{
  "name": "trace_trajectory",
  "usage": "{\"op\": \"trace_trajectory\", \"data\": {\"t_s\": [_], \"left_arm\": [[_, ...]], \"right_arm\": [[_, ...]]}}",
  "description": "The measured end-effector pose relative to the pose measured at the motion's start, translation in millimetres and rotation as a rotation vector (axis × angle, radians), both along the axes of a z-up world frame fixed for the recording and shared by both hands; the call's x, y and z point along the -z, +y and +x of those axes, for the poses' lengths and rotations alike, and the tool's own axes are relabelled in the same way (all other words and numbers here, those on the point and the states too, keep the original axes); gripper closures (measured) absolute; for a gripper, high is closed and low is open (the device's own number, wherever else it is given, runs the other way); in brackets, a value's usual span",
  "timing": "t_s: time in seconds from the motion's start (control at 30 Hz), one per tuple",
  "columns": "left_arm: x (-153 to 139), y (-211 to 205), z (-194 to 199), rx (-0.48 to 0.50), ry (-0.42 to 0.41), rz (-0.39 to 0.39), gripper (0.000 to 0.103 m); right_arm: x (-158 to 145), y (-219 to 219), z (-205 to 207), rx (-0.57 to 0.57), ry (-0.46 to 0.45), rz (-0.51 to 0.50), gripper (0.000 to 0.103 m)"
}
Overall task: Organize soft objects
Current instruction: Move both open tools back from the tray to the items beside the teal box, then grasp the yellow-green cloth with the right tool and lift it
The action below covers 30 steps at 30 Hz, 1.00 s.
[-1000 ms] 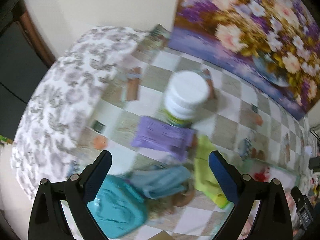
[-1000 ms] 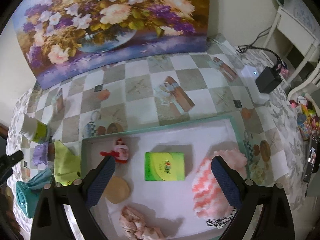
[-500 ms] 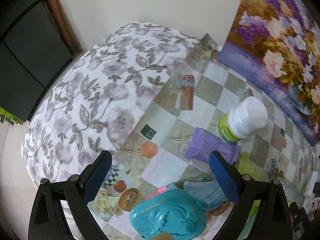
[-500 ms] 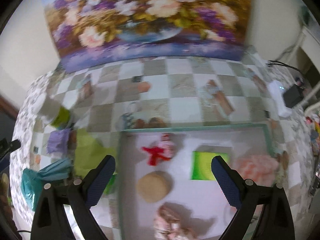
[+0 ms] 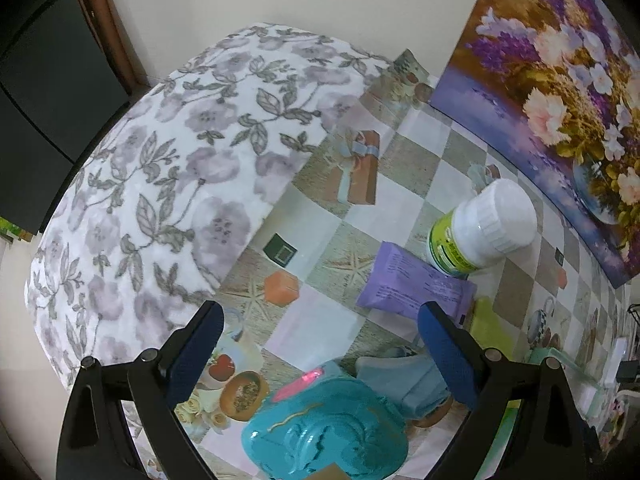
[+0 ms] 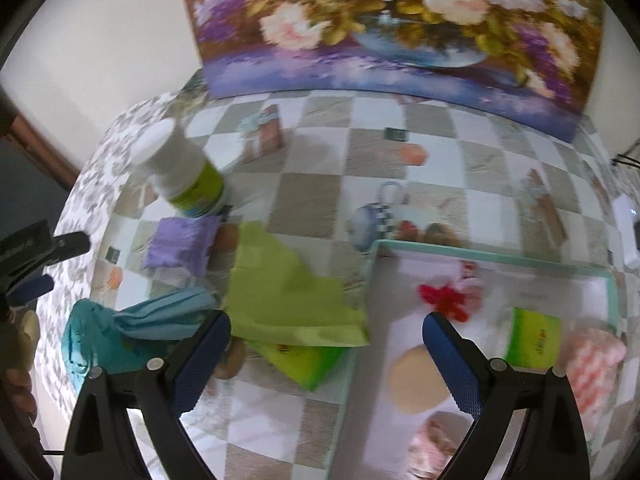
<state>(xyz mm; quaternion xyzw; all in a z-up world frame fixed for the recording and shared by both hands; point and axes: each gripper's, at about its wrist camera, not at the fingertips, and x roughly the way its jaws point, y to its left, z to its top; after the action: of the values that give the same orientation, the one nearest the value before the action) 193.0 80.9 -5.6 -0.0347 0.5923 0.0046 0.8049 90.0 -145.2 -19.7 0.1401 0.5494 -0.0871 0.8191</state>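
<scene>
My left gripper is open and empty above the table's left end. Below it lie a teal pouch, a light blue cloth and a purple packet. My right gripper is open and empty over a green cloth that lies just left of the mint-rimmed tray. The tray holds a red and white soft toy, a tan round pad, a green box, a pink knitted piece and a pink cloth.
A white bottle with a green label stands behind the purple packet. A green packet lies under the green cloth. A flower painting leans on the wall at the back. A floral blanket covers the table's left end.
The left gripper pulled back and swung left, so the teal pouch is now under its fingers. The right gripper swung left from over the tray to over the green cloth.
</scene>
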Motion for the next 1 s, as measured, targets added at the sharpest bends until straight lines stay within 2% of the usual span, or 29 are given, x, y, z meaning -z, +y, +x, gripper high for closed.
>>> {"op": "trace_trajectory", "data": {"t_s": [0.43, 1.0], "left_arm": [[20.9, -23.3, 1.8, 0.067, 0.059, 0.016, 0.005], [25.3, -28.6, 3.7, 0.079, 0.070, 0.015, 0.005]], "right_arm": [[26.8, 25.8, 11.9, -0.094, 0.028, -0.002, 0.005], [44.2, 49.2, 20.1, -0.224, 0.047, -0.115, 0.005]]}}
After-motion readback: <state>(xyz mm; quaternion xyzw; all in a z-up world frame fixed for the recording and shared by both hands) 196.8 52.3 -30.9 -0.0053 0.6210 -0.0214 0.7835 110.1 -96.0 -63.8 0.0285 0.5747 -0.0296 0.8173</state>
